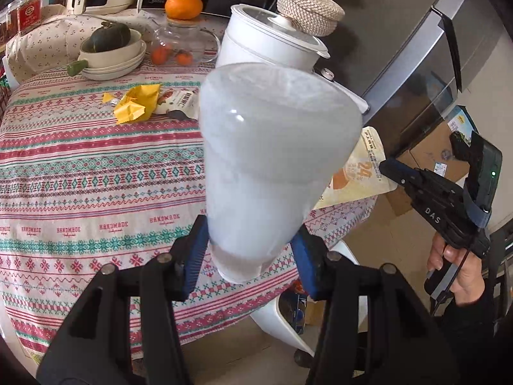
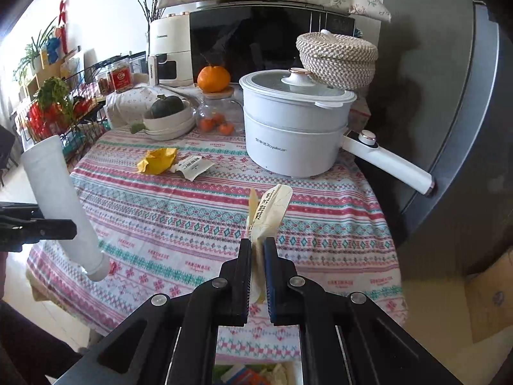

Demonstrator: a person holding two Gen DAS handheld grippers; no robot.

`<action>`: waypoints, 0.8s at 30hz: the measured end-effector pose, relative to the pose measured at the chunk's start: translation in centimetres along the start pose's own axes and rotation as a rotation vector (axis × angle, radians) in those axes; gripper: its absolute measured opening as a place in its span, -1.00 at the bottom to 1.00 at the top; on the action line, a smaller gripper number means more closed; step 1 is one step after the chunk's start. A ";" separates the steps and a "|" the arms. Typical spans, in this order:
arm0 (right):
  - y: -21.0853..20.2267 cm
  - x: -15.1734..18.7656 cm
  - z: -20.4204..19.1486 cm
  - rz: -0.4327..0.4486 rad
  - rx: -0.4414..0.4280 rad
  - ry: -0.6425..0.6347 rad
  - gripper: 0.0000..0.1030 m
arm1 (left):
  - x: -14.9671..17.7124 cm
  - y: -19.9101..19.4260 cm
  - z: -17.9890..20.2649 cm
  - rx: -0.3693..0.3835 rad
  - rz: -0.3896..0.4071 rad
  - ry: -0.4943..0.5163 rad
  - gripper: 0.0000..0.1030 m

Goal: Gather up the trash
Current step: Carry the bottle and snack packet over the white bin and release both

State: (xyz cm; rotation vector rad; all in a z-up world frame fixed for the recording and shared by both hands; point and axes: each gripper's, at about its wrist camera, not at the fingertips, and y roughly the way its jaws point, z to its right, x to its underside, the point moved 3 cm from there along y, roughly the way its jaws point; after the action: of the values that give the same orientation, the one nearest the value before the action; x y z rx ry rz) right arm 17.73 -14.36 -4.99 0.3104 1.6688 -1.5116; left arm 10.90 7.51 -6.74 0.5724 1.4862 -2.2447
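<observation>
My left gripper [image 1: 248,256] is shut on a white squeeze tube [image 1: 266,160], held cap-down above the table's near edge; the tube also shows in the right wrist view [image 2: 61,202]. My right gripper [image 2: 256,256] is shut on a cream snack wrapper [image 2: 269,215], held upright above the tablecloth; the wrapper also shows in the left wrist view [image 1: 356,173], as does the right gripper [image 1: 389,165]. A crumpled yellow wrapper [image 2: 157,160] and a white printed packet [image 2: 195,166] lie on the cloth further back.
A white electric pot [image 2: 295,128] with a long handle stands at the back right, a woven basket [image 2: 336,54] behind it. Stacked bowls with a green squash [image 2: 166,112], a glass jar with oranges [image 2: 218,118], appliances and a wire rack line the back. A grey fridge [image 2: 465,128] stands to the right.
</observation>
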 end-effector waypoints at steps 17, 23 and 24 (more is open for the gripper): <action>-9.0 10.0 4.4 -0.086 0.031 0.123 -0.83 | 7.8 7.3 11.1 0.158 -0.231 0.272 0.02; -9.1 12.5 6.7 -0.141 0.040 0.163 -0.83 | 9.7 10.5 13.9 0.186 -0.279 0.336 0.02; -9.0 12.9 6.9 -0.153 0.042 0.162 -0.83 | 9.9 11.0 14.3 0.194 -0.287 0.339 0.02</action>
State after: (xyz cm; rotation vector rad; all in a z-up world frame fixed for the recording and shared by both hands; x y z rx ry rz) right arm 6.59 -27.15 -7.29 0.3414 1.8243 -1.6737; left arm 6.60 -10.64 -15.39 0.8866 1.6025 -2.6368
